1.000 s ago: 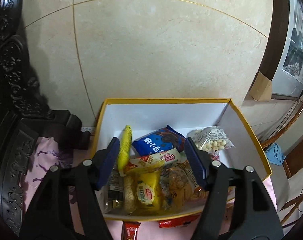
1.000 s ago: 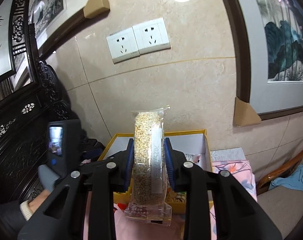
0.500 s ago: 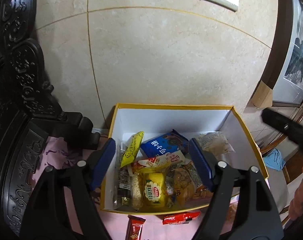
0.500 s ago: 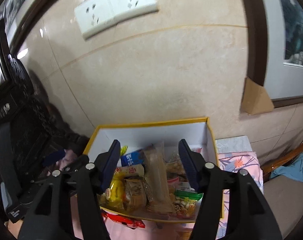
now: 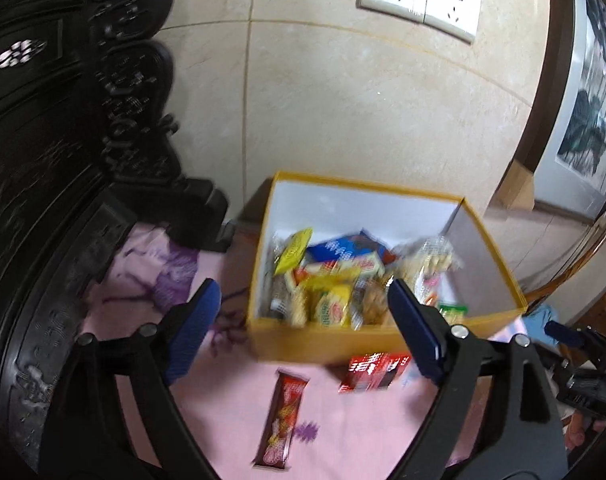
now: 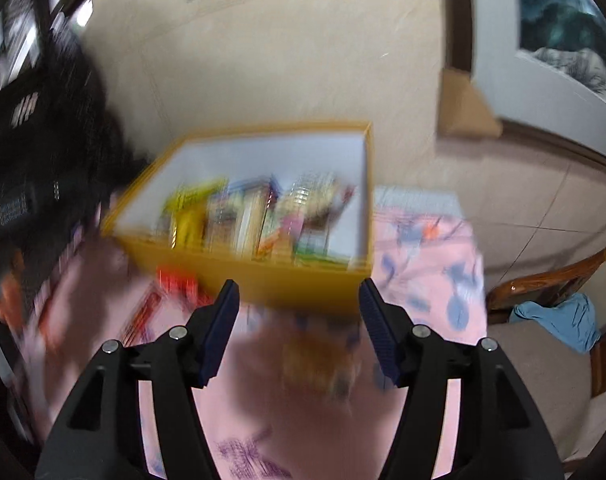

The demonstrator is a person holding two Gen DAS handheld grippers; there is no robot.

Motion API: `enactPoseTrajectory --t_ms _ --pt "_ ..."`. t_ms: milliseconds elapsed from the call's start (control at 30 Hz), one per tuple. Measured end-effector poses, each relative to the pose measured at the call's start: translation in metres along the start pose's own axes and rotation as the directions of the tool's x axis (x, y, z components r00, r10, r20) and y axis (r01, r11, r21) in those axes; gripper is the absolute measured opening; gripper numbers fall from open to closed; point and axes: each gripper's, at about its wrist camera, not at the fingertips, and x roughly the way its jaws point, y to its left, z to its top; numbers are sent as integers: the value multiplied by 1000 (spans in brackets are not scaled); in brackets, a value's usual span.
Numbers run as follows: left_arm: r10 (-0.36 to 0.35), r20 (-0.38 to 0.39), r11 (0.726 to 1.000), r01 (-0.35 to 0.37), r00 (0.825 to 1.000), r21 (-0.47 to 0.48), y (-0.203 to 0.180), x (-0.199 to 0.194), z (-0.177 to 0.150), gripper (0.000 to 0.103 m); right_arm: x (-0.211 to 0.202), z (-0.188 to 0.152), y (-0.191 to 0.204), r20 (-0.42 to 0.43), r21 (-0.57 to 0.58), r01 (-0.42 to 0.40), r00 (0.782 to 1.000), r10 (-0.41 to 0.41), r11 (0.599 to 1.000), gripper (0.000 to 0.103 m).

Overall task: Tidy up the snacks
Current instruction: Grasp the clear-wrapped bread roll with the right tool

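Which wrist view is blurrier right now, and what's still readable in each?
Right wrist: heavy motion smear, the yellow box and its snacks are streaks, only the right gripper is sharp. Left wrist: mild blur, the red bar and wall sockets stay readable; the fisheye bends the wall seams.

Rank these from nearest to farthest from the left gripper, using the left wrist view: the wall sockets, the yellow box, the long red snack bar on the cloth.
From the left gripper:
1. Long red snack bar, lying on the pink cloth just below and between the open fingers.
2. Yellow box, ahead on the cloth, full of snacks.
3. Wall sockets, high on the tiled wall behind the box.
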Motion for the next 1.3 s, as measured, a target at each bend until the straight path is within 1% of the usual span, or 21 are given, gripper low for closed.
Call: enactPoseTrajectory --t_ms 67,133,200,233,333,400,433,533,667,700,733,833,900,1000,1033,1067,1133,1167,1200,1267,1300 --pt "15 -9 1000 -15 1000 9 5 -4 -11 89 7 -20 15 -39 -114 9 999 -13 993 63" --pt "19 -28 1000 -19 999 0 12 -8 -23 90 14 -36 29 -59 -241 17 998 -32 970 63" --pt "18 -49 1000 -19 999 -17 17 -10 -32 90 23 -47 38 -71 -350 32 996 -61 936 63" --pt "17 -60 999 -19 998 -32 20 -10 -37 90 30 -53 42 -80 -411 40 994 -80 911 63" --pt "12 -82 999 -16 997 -47 24 -12 -47 90 47 -67 46 -91 -527 61 988 -128 848 63" --pt "13 -84 999 -17 996 -38 24 -14 -51 90 53 -73 45 -96 -569 65 985 -145 820 63" --pt "14 -89 999 -16 996 -30 24 -15 -54 90 57 -75 45 -109 -586 50 984 -140 809 63" --pt "8 -94 1000 -10 996 -24 24 -18 -61 90 68 -80 42 -129 -614 40 980 -150 788 63" --pt "-17 -108 1000 15 994 -20 21 -19 -71 90 77 -77 37 -136 -607 25 982 -134 794 68" --pt "-20 -112 1000 19 994 -13 19 -19 -74 90 79 -75 35 -142 -599 16 982 -127 800 74" --pt "-19 -116 1000 19 993 -1 16 -19 -78 90 83 -74 35 -148 -601 20 980 -135 799 76" --pt "-28 -136 999 30 990 13 8 -18 -87 90 82 -74 33 -164 -617 8 977 -139 787 76" --pt "-46 -151 999 47 988 2 7 -17 -92 90 79 -77 33 -186 -649 -28 975 -123 760 76" --pt "-53 -167 998 55 985 10 2 -14 -98 90 82 -88 34 -186 -728 -39 972 -143 684 76" --pt "-53 -170 998 56 984 14 0 -13 -100 90 84 -90 34 -186 -743 -41 972 -147 668 77" --pt "-53 -171 998 57 984 18 -1 -13 -101 90 86 -88 32 -194 -736 -64 974 -119 674 77" --pt "-50 -168 998 56 984 31 -4 -10 -105 90 91 -80 26 -223 -698 -93 970 -92 710 77" --pt "-48 -167 998 55 985 37 -5 -9 -107 90 94 -77 22 -232 -681 -102 969 -81 725 75" --pt "-44 -171 998 53 984 47 -7 -7 -108 90 98 -72 17 -241 -652 -108 968 -70 751 72" --pt "-38 -178 996 51 983 72 -13 -1 -113 90 103 -65 9 -248 -601 -102 967 -64 793 57" --pt "-36 -178 996 51 983 78 -15 1 -114 90 105 -61 5 -245 -576 -93 967 -64 812 46"
